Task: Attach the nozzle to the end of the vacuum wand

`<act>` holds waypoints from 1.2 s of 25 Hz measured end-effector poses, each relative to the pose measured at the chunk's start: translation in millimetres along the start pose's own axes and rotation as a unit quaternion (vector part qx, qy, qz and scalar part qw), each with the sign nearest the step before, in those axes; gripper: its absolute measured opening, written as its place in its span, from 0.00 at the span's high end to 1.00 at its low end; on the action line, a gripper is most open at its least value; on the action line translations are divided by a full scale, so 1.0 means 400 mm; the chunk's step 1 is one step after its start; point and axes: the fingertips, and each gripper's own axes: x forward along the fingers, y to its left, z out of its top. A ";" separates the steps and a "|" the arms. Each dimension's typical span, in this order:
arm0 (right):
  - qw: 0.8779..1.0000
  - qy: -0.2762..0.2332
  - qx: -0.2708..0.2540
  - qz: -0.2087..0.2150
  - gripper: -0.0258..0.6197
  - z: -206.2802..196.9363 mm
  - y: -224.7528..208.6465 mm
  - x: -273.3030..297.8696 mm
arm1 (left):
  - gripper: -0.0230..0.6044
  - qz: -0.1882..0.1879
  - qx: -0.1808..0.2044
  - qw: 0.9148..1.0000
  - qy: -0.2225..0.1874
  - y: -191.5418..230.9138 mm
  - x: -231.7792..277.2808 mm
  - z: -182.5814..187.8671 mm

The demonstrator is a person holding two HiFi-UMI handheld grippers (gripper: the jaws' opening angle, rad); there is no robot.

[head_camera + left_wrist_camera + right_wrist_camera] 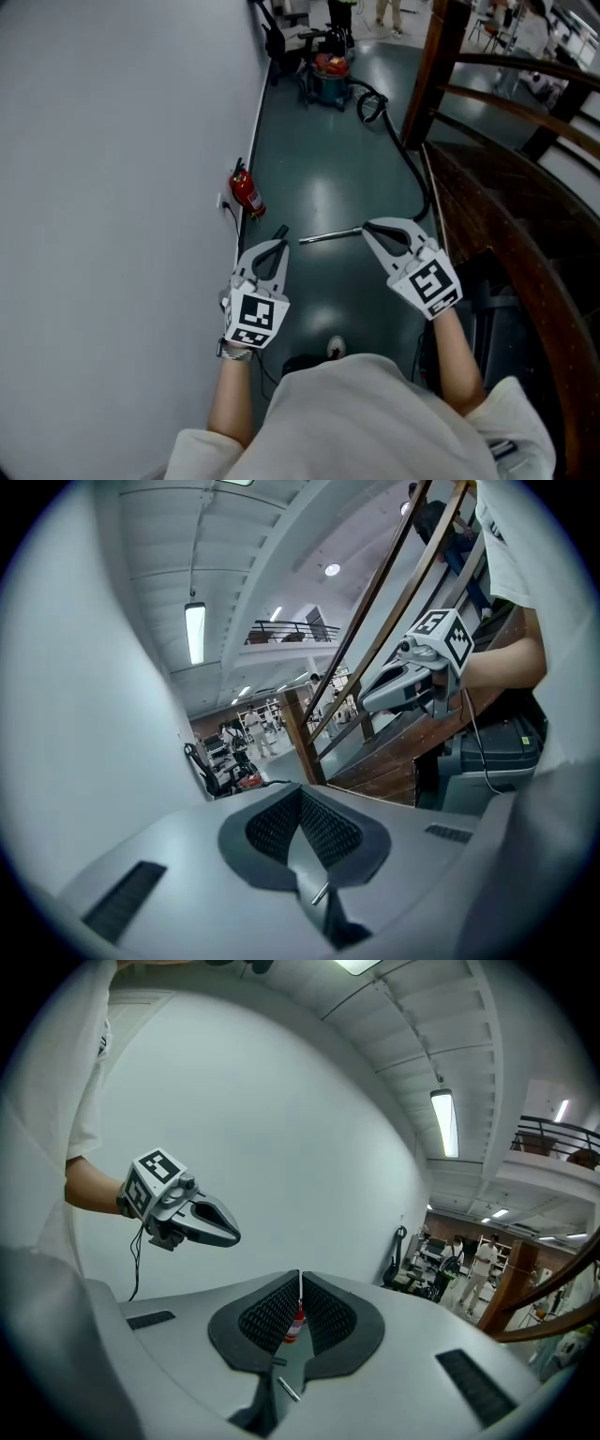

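While wand (330, 235) lies on floor (314, 159), left claw (280, 232), right claw (367, 226) pressed together, empty.

Person wears a pale, short-sleeved shirt (375, 412). The left gripper (280, 232) and right gripper (367, 226) have light grey shells that taper to a point. The fingers (333, 832) have dark grey, dimpled faces. Each gripper carries a white cube (255, 317) with black square markers. A thin black cable (139, 1255) hangs from the left gripper.

My right gripper (367, 227) covers one end of the vacuum wand (328, 235). The vacuum (328, 80) down the floor (314, 183) is too small to make out, and its hose (415, 167) perhaps ends behind my jaws.
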 end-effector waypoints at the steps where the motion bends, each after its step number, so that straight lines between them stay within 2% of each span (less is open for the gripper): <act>1: 1.000 0.003 -0.002 0.001 0.91 -0.003 -0.007 0.004 | 0.97 -0.002 0.000 1.000 -0.001 0.001 0.013 0.007; 15: 0.999 0.022 0.003 -0.025 0.91 -0.035 -0.111 0.067 | 0.97 -0.015 -0.007 1.000 -0.008 0.076 0.130 0.010; 20: 0.999 0.032 0.008 -0.034 0.91 -0.062 -0.173 0.123 | 0.97 -0.031 -0.027 0.999 -0.024 0.136 0.222 0.010; 30: 0.997 0.041 0.027 -0.065 0.91 -0.064 -0.316 0.289 | 0.97 -0.055 -0.021 0.998 -0.017 0.316 0.378 -0.015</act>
